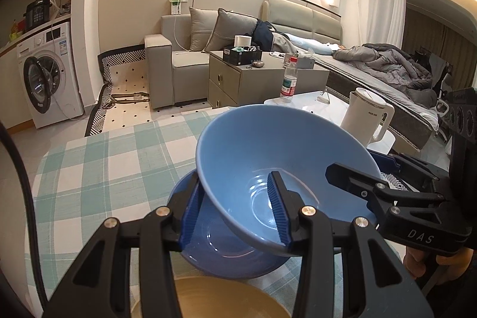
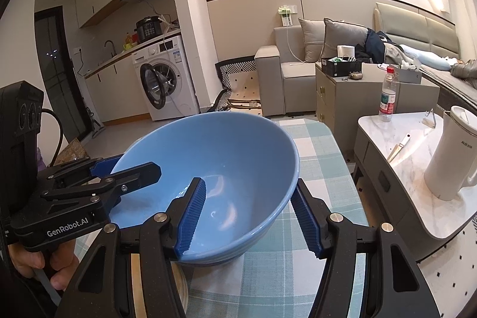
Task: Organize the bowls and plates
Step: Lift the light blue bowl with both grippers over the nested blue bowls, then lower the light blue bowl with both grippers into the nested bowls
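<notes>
— Gripping the light blue bowl point(image 1: 268, 169) from both sides: the left gripper point(image 1: 235, 213) pinches its near rim, one pad inside, one outside.

— And the right gripper point(image 2: 250, 216)?

— Clamped on the opposite rim. The bowl hangs tilted over a darker blue bowl point(image 1: 214, 252) on the checked tablecloth point(image 1: 113, 169) — near the table's front edge.

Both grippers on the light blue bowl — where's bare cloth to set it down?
Free: checked tablecloth left of and beyond the light blue bowl, out to the far edge. Crowded: directly below, the darker blue bowl and tan dish; the marble side table holds kettle and bottle.
</notes>
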Action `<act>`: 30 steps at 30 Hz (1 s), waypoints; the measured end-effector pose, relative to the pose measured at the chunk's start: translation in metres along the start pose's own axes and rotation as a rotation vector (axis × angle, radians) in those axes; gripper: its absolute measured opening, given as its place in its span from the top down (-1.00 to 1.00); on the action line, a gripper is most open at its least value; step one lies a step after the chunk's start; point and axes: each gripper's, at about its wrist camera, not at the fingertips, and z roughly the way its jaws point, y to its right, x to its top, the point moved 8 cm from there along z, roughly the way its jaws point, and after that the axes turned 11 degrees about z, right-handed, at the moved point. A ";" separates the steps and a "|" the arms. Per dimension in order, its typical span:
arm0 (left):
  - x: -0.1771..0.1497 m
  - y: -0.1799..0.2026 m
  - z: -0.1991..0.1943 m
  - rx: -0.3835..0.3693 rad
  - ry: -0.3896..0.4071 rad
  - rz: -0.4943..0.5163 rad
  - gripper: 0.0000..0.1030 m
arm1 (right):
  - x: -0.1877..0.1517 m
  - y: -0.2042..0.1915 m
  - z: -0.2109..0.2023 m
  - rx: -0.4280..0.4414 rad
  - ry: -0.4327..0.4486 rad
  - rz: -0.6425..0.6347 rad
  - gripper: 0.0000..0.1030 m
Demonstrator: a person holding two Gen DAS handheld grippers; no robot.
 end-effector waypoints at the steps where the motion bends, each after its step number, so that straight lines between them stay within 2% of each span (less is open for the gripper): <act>1: -0.001 -0.002 0.000 0.002 -0.001 -0.002 0.18 | 0.000 -0.002 0.003 -0.001 -0.002 -0.002 -0.19; 12: -0.014 -0.021 0.008 0.024 -0.022 -0.032 0.18 | -0.011 -0.017 0.028 0.001 -0.047 -0.021 -0.19; 30: -0.032 -0.036 0.022 0.040 -0.059 -0.067 0.18 | -0.032 -0.027 0.063 -0.046 -0.099 -0.070 -0.19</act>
